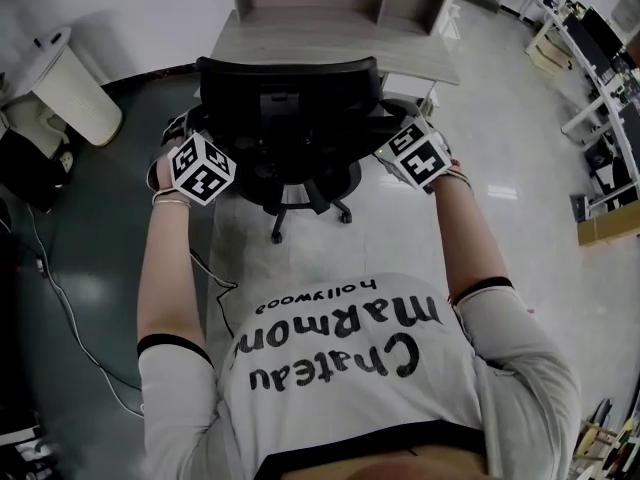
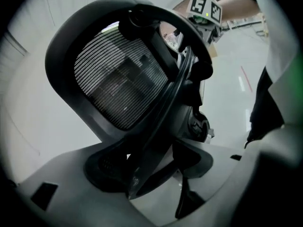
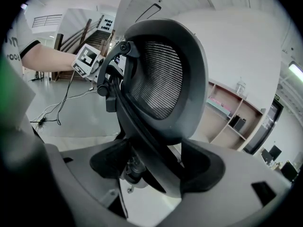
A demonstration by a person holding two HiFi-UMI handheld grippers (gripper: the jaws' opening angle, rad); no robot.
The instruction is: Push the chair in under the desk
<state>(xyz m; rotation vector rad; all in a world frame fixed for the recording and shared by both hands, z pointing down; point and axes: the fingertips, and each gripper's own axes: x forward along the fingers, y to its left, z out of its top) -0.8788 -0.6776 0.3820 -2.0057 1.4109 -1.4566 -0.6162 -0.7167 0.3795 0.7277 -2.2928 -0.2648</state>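
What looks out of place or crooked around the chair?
Nothing stands out. The chair stands upright, square to the desk, with the left gripper and right gripper straddling its sides.

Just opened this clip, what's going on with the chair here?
A person stands behind a black mesh office chair, a hand-held gripper in each hand. The left hand-held gripper and the right hand-held gripper each have their jaws apart around one side of the backrest frame, not clamped on it. The backrest sits right at the front edge of the wooden desk, so the chair looks largely pushed in.
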